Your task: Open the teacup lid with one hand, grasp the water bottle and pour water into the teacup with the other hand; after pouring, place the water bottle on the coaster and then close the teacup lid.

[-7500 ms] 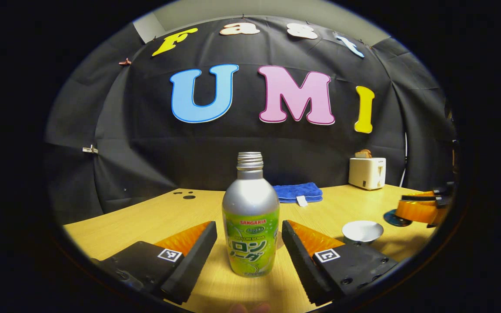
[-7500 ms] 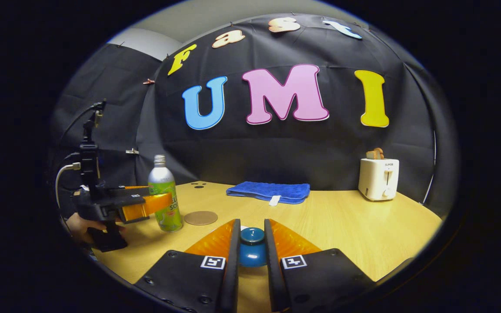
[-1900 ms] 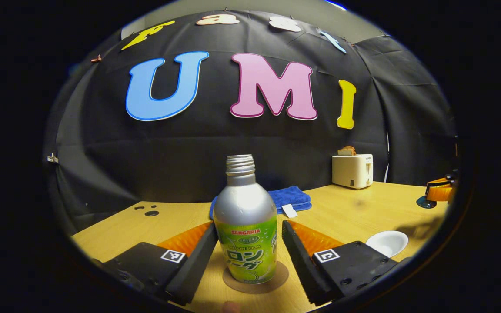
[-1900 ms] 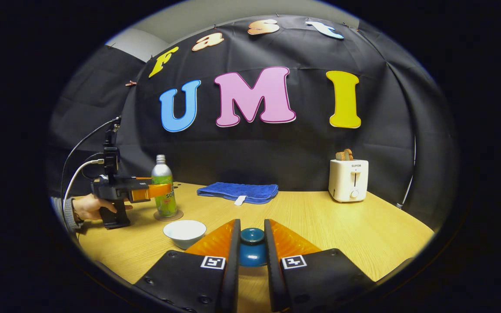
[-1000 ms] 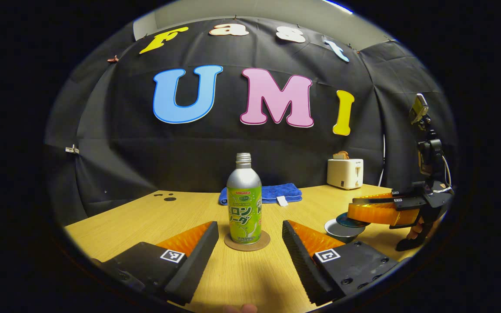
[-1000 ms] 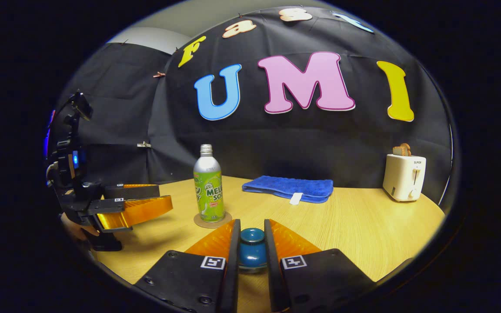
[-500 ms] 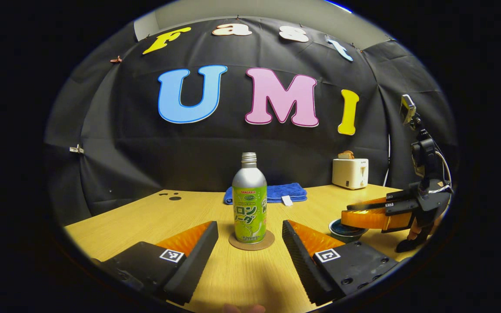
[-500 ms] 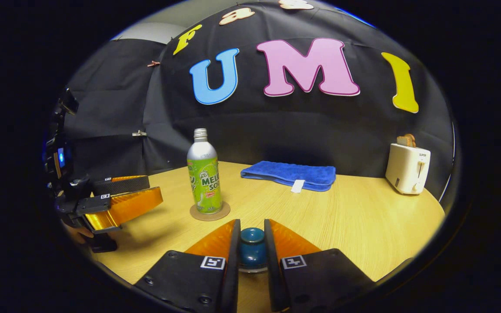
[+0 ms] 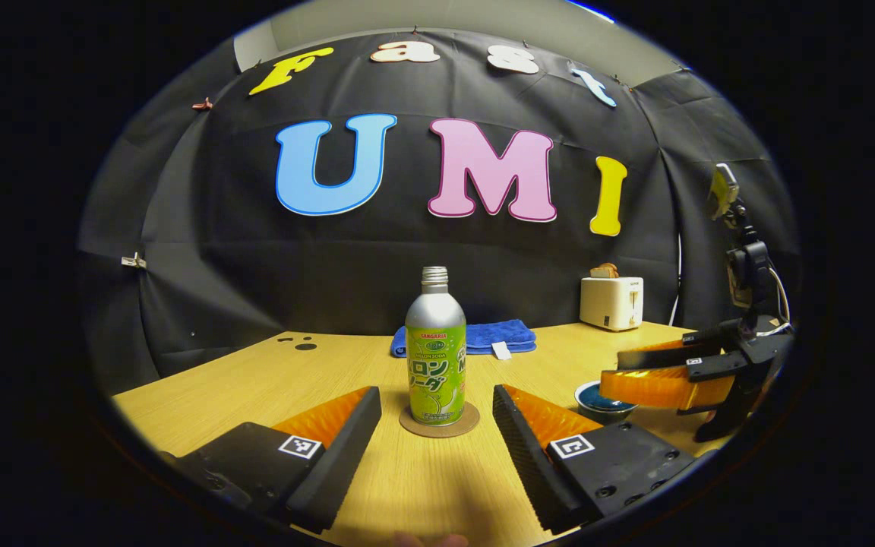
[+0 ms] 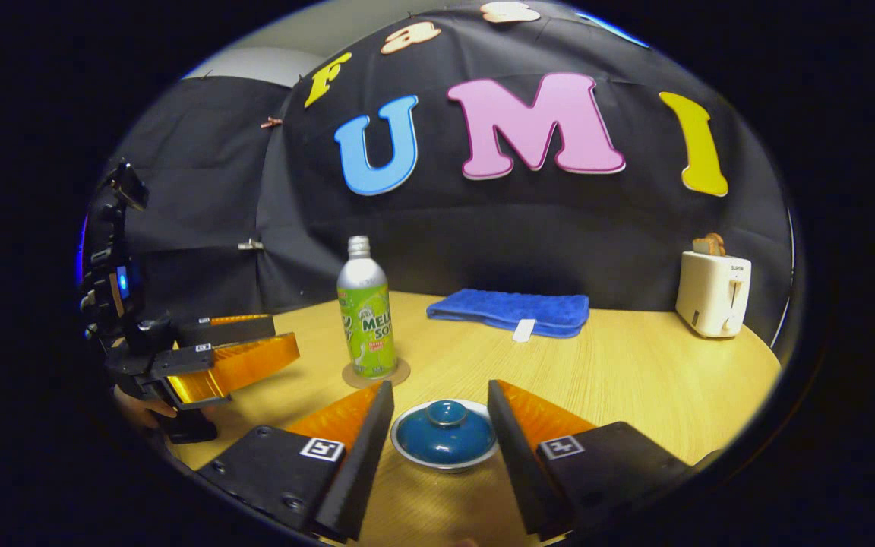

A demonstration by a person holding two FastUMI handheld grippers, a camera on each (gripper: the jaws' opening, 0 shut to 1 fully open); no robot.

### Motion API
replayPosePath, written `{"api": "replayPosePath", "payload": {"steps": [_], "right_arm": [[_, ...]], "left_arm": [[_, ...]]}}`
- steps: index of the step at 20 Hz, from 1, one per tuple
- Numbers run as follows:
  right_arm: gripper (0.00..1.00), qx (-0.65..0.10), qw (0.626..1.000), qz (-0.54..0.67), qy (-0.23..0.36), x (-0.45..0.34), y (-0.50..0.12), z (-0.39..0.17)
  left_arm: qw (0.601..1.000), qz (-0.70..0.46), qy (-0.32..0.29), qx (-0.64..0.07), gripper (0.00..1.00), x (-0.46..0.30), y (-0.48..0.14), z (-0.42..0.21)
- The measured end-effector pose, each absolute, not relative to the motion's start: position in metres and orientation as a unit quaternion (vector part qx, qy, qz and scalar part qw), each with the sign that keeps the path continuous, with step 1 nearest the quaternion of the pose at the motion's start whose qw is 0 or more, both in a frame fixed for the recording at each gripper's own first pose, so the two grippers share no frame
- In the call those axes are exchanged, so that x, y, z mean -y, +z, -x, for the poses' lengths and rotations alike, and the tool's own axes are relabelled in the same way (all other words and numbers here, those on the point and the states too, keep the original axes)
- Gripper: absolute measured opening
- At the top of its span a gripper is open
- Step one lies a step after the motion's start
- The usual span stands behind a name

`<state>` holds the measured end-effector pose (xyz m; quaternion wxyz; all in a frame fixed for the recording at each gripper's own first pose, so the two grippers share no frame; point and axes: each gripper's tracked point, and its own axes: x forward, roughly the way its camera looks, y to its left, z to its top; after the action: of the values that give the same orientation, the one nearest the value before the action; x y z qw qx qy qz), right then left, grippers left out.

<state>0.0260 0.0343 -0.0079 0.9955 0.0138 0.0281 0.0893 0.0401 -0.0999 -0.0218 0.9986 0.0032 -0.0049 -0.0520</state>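
The right gripper is now standing spread, having released the glossy blue ceramic lid onto the white teacup; the left gripper is idling spread too, so the task is looking finished.

I see a light wooden table carrying everything — a round coaster with the water bottle upright on it, and nearer me the white teacup, its blue lid seated. Toward the back lie a folded blue towel and, well apart, a white toaster.
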Motion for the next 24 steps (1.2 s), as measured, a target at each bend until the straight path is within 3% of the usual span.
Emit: {"api": "replayPosePath", "payload": {"steps": [2, 7, 12, 24], "right_arm": [[0.90, -0.002, 0.998, 0.005, 0.066, -0.023, -0.003, -0.015], [0.96, 0.000, 0.999, -0.001, 0.034, 0.006, -0.001, 0.011], [0.96, 0.004, 1.000, 0.001, -0.031, 0.047, 0.002, 0.029], [0.96, 0.002, 1.000, 0.001, -0.030, 0.047, 0.002, 0.030]], "left_arm": [[0.999, -0.003, -0.052, 0.005, 0.94, 0.100, -0.022, -0.040], [0.999, -0.003, -0.050, 0.005, 0.94, 0.099, -0.022, -0.040], [0.998, -0.004, -0.057, 0.006, 0.93, 0.101, -0.022, -0.041], [0.998, -0.003, -0.056, 0.006, 0.94, 0.102, -0.022, -0.041]]}}
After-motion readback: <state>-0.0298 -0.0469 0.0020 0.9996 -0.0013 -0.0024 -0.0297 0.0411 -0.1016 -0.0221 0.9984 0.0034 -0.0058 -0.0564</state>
